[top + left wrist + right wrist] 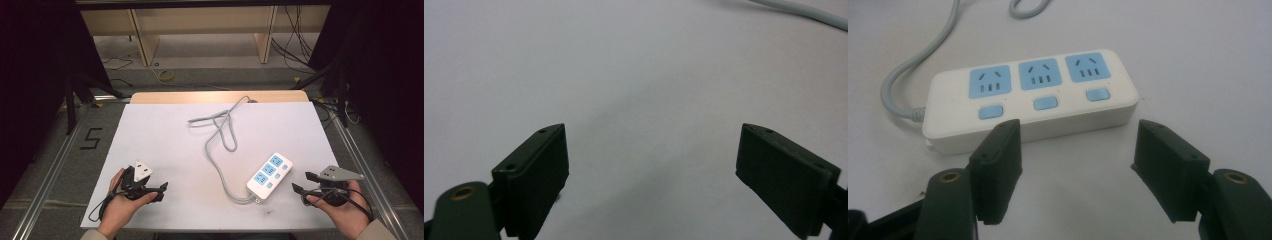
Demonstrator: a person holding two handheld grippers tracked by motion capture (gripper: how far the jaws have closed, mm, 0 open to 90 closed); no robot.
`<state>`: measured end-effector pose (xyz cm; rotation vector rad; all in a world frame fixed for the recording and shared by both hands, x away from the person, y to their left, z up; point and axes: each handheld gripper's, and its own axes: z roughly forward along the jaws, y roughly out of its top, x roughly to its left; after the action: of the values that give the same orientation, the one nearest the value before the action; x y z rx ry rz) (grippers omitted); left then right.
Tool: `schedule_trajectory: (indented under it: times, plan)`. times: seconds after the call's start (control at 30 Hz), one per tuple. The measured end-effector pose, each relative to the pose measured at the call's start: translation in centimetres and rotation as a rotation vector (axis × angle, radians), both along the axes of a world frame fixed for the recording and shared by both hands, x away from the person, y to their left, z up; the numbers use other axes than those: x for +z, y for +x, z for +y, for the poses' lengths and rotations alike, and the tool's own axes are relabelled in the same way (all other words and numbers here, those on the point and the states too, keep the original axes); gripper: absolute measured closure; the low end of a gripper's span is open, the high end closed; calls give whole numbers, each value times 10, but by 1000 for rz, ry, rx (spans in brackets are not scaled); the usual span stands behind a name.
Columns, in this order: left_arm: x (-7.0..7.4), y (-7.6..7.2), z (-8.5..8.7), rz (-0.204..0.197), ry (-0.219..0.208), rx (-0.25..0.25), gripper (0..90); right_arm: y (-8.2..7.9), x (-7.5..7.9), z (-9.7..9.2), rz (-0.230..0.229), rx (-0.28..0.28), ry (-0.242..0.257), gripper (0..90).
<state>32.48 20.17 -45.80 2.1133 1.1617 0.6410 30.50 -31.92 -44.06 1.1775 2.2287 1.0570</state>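
Observation:
A white power strip with three blue sockets and three blue switches lies flat on the white table sheet, right of centre. Its grey cable loops back toward the far edge. My right gripper rests near the front right, just right of the strip, jaws open and empty; in the right gripper view the power strip lies just beyond the open gripper. My left gripper sits at the front left, open over bare sheet; in the left gripper view the gripper is wide apart, a bit of cable at top right.
The table's wooden far edge borders the sheet. Metal rails run along both sides. Beyond lie the floor, loose cables and wooden shelf legs.

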Motion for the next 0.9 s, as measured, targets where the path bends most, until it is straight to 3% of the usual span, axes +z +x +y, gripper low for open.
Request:
schedule_trajectory:
  times: [0.13,0.3,0.5,0.6,0.9]
  plan:
    - [0,0,0,1,0,3,133,0,2,0,-9,4,-4,428]
    - [0,-1,-1,3,-4,4,135,-1,9,-1,11,17,-21,643]
    - [0,-1,-1,5,-5,8,137,0,11,-1,24,26,-34,772]
    - [0,-1,-1,7,-4,9,139,1,12,-2,27,36,-48,900]
    - [0,-1,-2,8,-4,13,140,7,15,0,57,22,-52,900]
